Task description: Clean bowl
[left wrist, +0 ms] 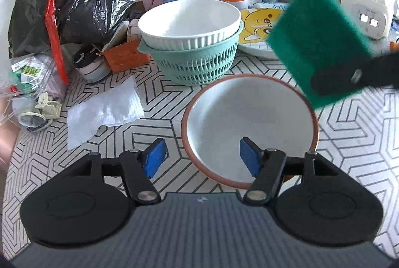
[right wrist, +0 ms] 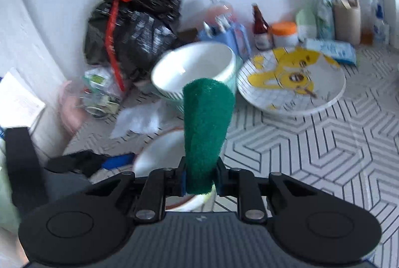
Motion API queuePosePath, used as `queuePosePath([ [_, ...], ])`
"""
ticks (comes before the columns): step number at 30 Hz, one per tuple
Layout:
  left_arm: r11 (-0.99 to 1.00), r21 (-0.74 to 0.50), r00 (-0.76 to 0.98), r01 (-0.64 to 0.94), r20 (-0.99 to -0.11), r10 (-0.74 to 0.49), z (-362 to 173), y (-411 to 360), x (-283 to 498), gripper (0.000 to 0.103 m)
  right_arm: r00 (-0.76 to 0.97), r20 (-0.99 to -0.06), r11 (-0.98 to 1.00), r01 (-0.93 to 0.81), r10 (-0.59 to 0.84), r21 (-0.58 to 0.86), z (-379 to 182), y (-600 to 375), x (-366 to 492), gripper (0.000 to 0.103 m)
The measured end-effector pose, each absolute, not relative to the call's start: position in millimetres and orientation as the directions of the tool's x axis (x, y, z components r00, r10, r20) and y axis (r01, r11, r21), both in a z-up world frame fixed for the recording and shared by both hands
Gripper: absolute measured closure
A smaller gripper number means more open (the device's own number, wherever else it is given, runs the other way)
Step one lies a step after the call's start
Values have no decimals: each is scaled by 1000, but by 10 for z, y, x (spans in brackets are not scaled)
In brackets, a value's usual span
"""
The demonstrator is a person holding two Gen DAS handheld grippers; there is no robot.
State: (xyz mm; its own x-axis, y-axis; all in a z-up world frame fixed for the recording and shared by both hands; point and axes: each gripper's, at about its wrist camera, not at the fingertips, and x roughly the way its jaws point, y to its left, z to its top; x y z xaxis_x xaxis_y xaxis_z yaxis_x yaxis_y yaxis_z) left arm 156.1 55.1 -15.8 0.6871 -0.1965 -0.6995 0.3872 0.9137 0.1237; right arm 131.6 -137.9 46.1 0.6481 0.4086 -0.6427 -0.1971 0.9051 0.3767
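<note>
Resting on the patterned table point(left wrist: 349, 143), the brown-rimmed bowl point(left wrist: 249, 128) is straddled by the released left tongs point(left wrist: 203, 158) — at two o'clock, a green scouring pad point(right wrist: 207, 133) is clenched in the right tongs point(right wrist: 200, 180).

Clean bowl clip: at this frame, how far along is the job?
Done: the right gripper is shut on the green scouring pad, held up beside the brown-rimmed bowl. In hand: the left gripper is open, its fingers straddling the bowl's near rim without pressing. Left: pad is not in the bowl, so scrubbing is pending. The inside shows no obvious dirt.
</note>
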Motion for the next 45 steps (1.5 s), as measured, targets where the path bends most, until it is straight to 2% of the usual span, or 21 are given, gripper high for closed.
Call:
queuePosePath([
  [2,921,99,683,377,-702,-204,-164,580,1567,37,602,-644,876,-234,472,422,497,-1339,1373,82],
  [7,933,81,691,350,-695,-198,-199,622,1573,37,500,-696,851,-209,516,481,333,-1262,1638,82],
  [9,936,73,693,344,-692,-201,-210,633,1572,36,482,-719,862,-194,500,469,279,-1228,1692,82],
  [11,935,57,686,349,-695,-214,-224,640,1584,35,496,-770,915,-179,402,362,256,-1141,1719,78],
  [15,929,27,669,368,-702,-245,-257,632,1620,34,485,-779,917,-217,398,334,334,-1065,1637,51],
  [16,931,23,669,363,-703,-243,-260,632,1629,34,504,-790,937,-202,350,286,390,-1046,1600,45],
  [17,934,18,667,358,-705,-242,-260,635,1643,34,522,-797,953,-187,303,240,442,-1029,1566,32],
  [18,934,10,661,357,-709,-245,-262,640,1657,34,534,-797,959,-184,283,217,466,-1024,1557,25],
  [19,933,1,653,359,-715,-251,-266,642,1671,34,543,-794,961,-186,274,204,486,-1028,1547,24],
  [24,937,-16,638,350,-729,-251,-272,651,1690,34,540,-801,964,-189,259,185,495,-1060,1575,22],
  [28,943,-16,628,334,-742,-235,-265,650,1695,34,580,-803,987,-141,141,71,437,-1033,1586,22],
  [29,943,-12,629,331,-743,-230,-261,645,1692,34,601,-793,992,-121,99,32,441,-1035,1564,22],
  [32,942,17,643,335,-735,-215,-245,615,1665,34,659,-747,995,-91,86,34,546,-1104,1426,22],
  [35,941,25,646,337,-734,-212,-239,608,1664,34,725,-679,993,-97,115,64,700,-1174,1248,21],
  [38,941,17,643,337,-734,-217,-242,621,1672,34,739,-658,990,-110,142,91,770,-1219,1198,21],
  [40,941,16,645,337,-732,-218,-243,624,1669,34,719,-665,980,-153,200,130,769,-1236,1228,26],
  [41,941,16,645,337,-732,-218,-242,625,1669,34,706,-673,975,-168,221,144,763,-1228,1247,40],
  [45,941,14,646,338,-731,-221,-244,629,1665,34,683,-681,962,-230,265,144,761,-1122,1235,42],
])
